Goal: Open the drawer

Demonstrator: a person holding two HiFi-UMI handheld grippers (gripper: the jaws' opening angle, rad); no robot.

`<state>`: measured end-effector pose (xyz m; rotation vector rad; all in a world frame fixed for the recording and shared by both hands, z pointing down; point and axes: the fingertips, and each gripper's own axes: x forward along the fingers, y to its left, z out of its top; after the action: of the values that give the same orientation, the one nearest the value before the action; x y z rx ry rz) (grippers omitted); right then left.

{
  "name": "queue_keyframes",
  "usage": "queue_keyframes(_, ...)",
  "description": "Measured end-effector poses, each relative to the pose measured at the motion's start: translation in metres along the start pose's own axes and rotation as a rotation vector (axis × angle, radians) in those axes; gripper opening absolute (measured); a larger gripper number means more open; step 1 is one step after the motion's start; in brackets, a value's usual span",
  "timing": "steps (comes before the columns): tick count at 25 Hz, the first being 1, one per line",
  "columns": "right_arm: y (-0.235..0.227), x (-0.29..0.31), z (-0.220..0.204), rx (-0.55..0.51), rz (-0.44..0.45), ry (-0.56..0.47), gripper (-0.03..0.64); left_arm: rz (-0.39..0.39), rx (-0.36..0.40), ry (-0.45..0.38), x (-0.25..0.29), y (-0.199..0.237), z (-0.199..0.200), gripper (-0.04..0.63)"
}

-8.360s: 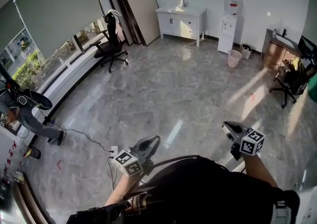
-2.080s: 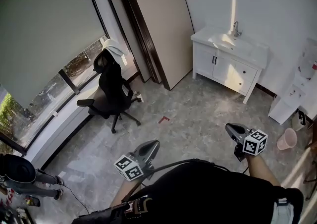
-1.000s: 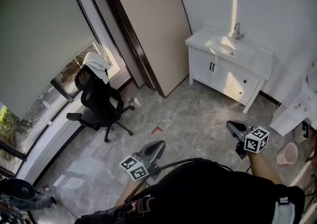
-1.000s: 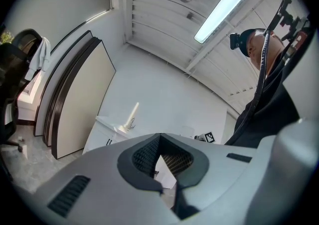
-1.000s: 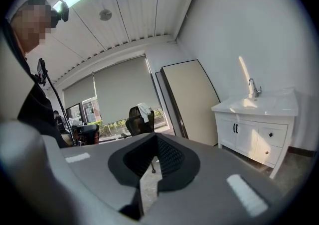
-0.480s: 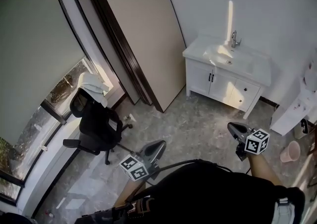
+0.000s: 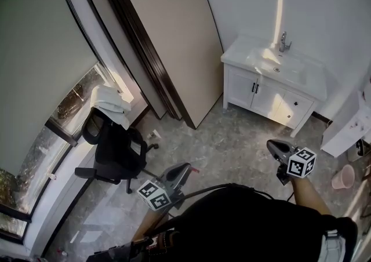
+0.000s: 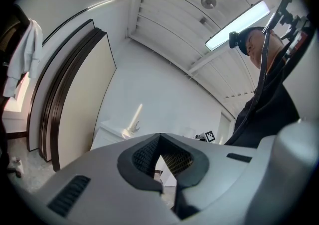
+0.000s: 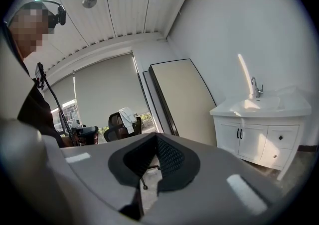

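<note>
White is the cabinet (image 7: 255, 88) with the sink, which stands at the far edge of the floor (image 7: 232, 139), against the wall. Its drawer (image 7: 294, 106), on the right part of the front, is closed. We hold the left tool (image 7: 184, 167) and the right tool (image 7: 271, 144) well apart from it, each with jaws pressed together and nothing between them.
</note>
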<state>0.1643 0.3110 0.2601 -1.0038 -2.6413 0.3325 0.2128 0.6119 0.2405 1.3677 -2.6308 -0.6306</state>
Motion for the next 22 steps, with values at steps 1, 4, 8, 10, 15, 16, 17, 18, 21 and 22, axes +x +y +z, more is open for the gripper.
queue_keyframes(1,-0.006,0.006,0.002,0.002,0.002,0.001,0.002,-0.002,0.002,-0.003,0.004,0.006,0.001,0.0)
queue_keyframes(4,-0.025,0.027,0.009,0.007,0.021,0.005,0.002,0.022,-0.005,0.009,0.021,0.023,0.004,0.0)
queue_keyframes(8,-0.06,0.055,0.025,0.001,0.062,0.012,0.002,0.055,0.001,0.004,0.055,0.046,0.013,0.0)
queue_keyframes(10,-0.084,0.068,0.036,-0.003,0.082,0.017,0.002,0.071,0.007,-0.017,0.076,0.058,0.016,0.0)
queue_keyframes(15,-0.14,0.096,0.073,-0.029,0.139,0.033,0.002,0.117,0.033,-0.038,0.133,0.071,0.031,0.0)
queue_keyframes(16,-0.15,0.102,0.08,-0.038,0.151,0.034,0.002,0.13,0.033,-0.045,0.143,0.076,0.034,0.0)
queue_keyframes(17,-0.16,0.108,0.087,-0.045,0.162,0.035,0.002,0.141,0.03,-0.053,0.154,0.081,0.037,0.0)
queue_keyframes(18,-0.17,0.112,0.094,-0.051,0.171,0.036,0.002,0.148,0.027,-0.059,0.165,0.084,0.038,0.0)
queue_keyframes(21,-0.203,0.12,0.109,-0.058,0.192,0.037,0.002,0.162,0.025,-0.057,0.201,0.09,0.038,0.0)
queue_keyframes(22,-0.214,0.123,0.114,-0.058,0.197,0.037,0.002,0.168,0.026,-0.054,0.213,0.094,0.038,0.0)
